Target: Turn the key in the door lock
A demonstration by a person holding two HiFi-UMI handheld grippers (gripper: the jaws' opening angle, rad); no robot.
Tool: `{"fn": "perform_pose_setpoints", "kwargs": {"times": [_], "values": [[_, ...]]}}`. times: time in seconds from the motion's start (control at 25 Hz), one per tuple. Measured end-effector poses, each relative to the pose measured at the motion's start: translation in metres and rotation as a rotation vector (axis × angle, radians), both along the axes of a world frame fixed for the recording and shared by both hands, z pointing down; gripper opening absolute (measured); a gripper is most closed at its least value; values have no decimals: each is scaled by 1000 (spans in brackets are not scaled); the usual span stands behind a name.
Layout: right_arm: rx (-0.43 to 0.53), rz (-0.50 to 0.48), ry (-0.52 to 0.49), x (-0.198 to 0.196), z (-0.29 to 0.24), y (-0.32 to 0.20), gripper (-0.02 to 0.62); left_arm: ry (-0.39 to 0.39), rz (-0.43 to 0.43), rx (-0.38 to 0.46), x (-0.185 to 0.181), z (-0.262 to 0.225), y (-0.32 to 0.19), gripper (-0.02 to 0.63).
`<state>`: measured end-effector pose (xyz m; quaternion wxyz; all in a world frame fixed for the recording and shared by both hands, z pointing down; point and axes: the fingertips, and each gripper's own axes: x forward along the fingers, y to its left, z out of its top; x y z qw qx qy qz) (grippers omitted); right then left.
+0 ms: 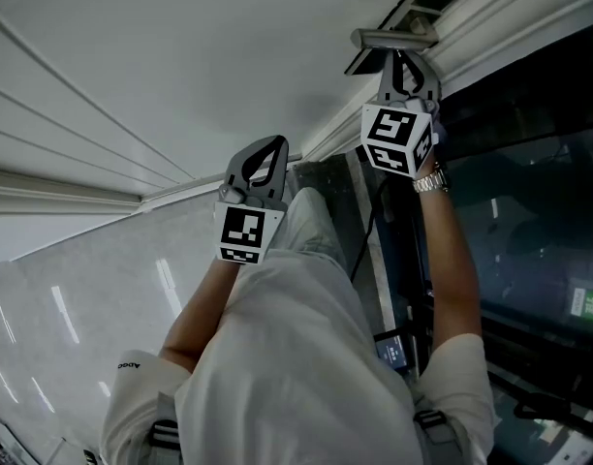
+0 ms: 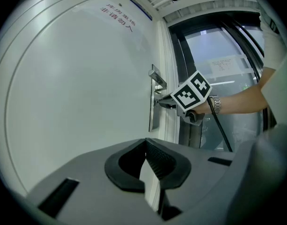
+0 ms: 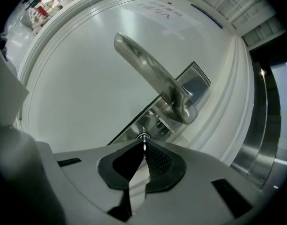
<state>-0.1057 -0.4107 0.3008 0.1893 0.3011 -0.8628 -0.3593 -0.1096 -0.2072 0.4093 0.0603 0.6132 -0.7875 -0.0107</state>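
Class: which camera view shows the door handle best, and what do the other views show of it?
The right gripper view: the door handle runs large across the middle, whole lever clear, above the right gripper. The left gripper view shows it small and side-on. The head view shows only a short grey bar.

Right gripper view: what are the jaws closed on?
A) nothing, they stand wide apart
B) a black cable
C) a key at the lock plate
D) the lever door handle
C: the right gripper has its jaws together on a thin metal key that meets the lock plate, with the lever handle untouched above it.
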Motion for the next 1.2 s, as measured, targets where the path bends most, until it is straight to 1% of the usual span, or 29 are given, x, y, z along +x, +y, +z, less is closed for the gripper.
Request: {"fn": "perform_pose_setpoints", "kwargs": {"times": [0.28, 0.56, 0.84, 0.92, 1.08, 1.2], "values": [[-247, -16, -138, 0, -1, -2, 12, 1, 9, -3, 3, 1, -1, 9], [-535, -29, -301, 3, -1, -6, 12, 2, 15, -4, 4, 2, -1, 9], [-841, -45, -490, 5, -1, -9, 12, 3, 19, -5, 5, 2, -1, 9], [-899, -50, -529, 6, -2, -10, 12, 2, 18, -5, 4, 1, 0, 9], [-963, -54, -571, 6, -1, -11, 12, 2, 18, -5, 3, 2, 2, 9], [-1037, -59, -618, 7, -1, -12, 12, 2, 17, -8, 2, 2, 3, 9]]}}
